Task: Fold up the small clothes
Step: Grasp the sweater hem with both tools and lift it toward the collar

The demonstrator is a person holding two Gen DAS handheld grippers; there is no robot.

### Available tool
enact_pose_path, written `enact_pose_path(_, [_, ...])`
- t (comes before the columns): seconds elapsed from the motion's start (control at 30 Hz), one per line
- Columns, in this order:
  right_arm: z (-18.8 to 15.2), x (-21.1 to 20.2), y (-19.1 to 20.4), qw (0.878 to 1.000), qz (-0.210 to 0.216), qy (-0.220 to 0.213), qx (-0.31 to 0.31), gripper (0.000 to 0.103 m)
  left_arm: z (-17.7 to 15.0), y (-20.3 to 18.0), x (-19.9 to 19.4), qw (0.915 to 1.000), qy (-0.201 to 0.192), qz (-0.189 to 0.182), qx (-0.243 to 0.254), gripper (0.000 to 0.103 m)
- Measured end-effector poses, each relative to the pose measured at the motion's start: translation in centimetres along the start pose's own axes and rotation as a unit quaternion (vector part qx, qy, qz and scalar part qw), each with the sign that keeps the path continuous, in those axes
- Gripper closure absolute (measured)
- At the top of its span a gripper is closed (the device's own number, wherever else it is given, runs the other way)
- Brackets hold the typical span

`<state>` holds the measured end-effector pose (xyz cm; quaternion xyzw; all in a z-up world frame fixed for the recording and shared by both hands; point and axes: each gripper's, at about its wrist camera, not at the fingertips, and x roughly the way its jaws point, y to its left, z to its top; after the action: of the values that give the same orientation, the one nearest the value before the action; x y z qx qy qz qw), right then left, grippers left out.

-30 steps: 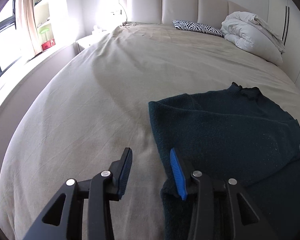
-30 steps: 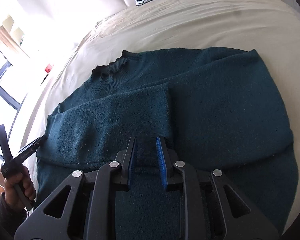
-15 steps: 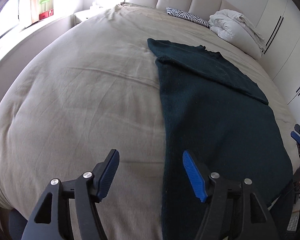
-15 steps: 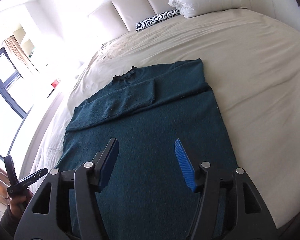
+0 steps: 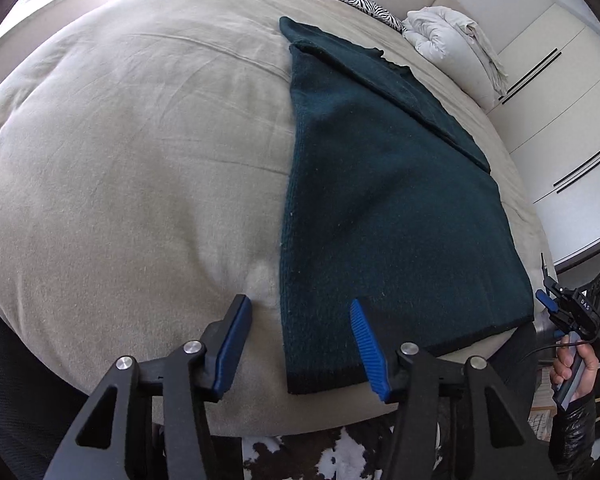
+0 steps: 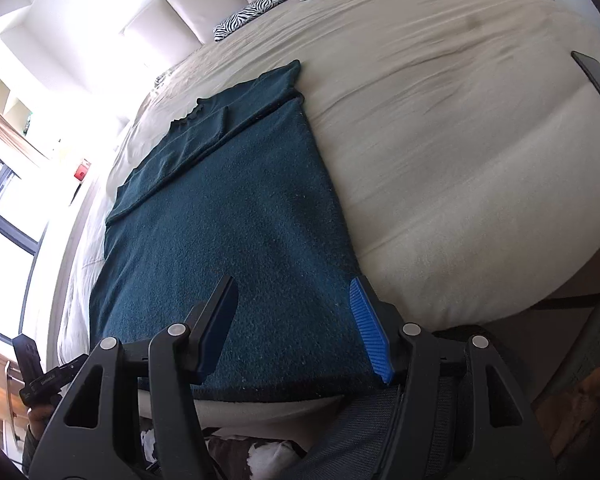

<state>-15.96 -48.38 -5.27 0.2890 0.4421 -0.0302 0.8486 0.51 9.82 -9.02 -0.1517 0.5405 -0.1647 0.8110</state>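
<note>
Sweater (image 5: 384,200), dark teal with sleeves folded in, lies flat on the beige bed (image 5: 132,152), hem toward the frame bottom. Only the right wrist view shows a phone (image 6: 598,78) at its right edge. Since a second ago both grippers have drawn back to the hem: left gripper (image 5: 300,346), just narrowing, straddles the hem corner half-open, and right gripper (image 6: 296,330), having widened, gapes empty over the other corner.

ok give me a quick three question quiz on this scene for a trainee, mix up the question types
1. True or false: the left gripper is shut on the hem of the sweater.
2. Multiple choice: where do the sweater's sleeves lie? A) spread out to both sides B) folded in across the chest near the collar C) hanging off the foot of the bed
3. Fill in: the pillow by the headboard has a ___ print.

Key:
1. False. Its jaws stand open over the near left corner of the hem; the right gripper is open over the near right corner.
2. B
3. zebra
</note>
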Motion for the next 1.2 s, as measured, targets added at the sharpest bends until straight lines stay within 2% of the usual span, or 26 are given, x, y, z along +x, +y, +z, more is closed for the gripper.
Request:
enact_pose_path(0.13, [-0.1, -0.1, -1.1, 1.000, -0.011, 0.016, 0.011, 0.046, 0.1, 0.2, 0.3, 0.9997, 0.019, -0.016, -0.009, 0.070])
enact_pose_path(0.27, [-0.1, -0.2, -2.4, 0.999, -0.014, 0.032, 0.032, 0.046, 0.1, -0.4, 0.7, 0.9993, 0.034, -0.016, 0.003, 0.082])
enact_pose_path(0.33, [0.0, 0.1, -3.0, 0.998, -0.013, 0.042, 0.049, 0.046, 0.1, -0.6, 0.9, 0.9991, 0.038, -0.020, 0.004, 0.094])
enact_pose_path(0.5, [-0.5, 1.9, -3.9, 0.993, -0.012, 0.088, 0.071, 0.046, 0.2, -0.6, 1.0, 0.9991, 0.036, -0.021, 0.000, 0.095])
enact_pose_path(0.67, [-0.5, 2.7, -3.7, 0.993, -0.008, 0.100, 0.067, 0.047, 0.1, -0.7, 0.5, 0.9993, 0.031, -0.022, 0.003, 0.096])
enact_pose_path(0.73, [-0.5, 2.7, -4.0, 0.992, -0.004, 0.103, 0.071, 0.053, 0.0, -0.8, 0.3, 0.9993, 0.029, -0.024, 0.005, 0.097])
enact_pose_path(0.8, [-0.4, 2.6, -4.6, 0.991, 0.006, 0.106, 0.083, 0.066, 0.0, -1.0, 0.1, 0.9993, 0.026, -0.025, 0.008, 0.097])
enact_pose_path(0.87, [-0.5, 2.5, -5.0, 0.990, 0.013, 0.109, 0.085, 0.074, -0.1, -1.0, -0.3, 0.9993, 0.021, -0.028, 0.010, 0.097])
enact_pose_path(0.9, [-0.6, 2.4, -4.9, 0.991, 0.016, 0.109, 0.080, 0.084, -0.2, -1.0, -0.6, 0.9994, 0.018, -0.029, 0.010, 0.097])
enact_pose_path(0.97, [-0.6, 2.0, -4.5, 0.991, 0.021, 0.108, 0.072, 0.094, -0.2, -0.9, -1.3, 0.9993, 0.011, -0.034, 0.010, 0.097])
enact_pose_path(1.2, [0.1, 0.2, -3.3, 0.993, 0.048, 0.087, 0.063, 0.097, -0.1, -0.8, -3.5, 0.9975, -0.020, -0.067, 0.002, 0.098])
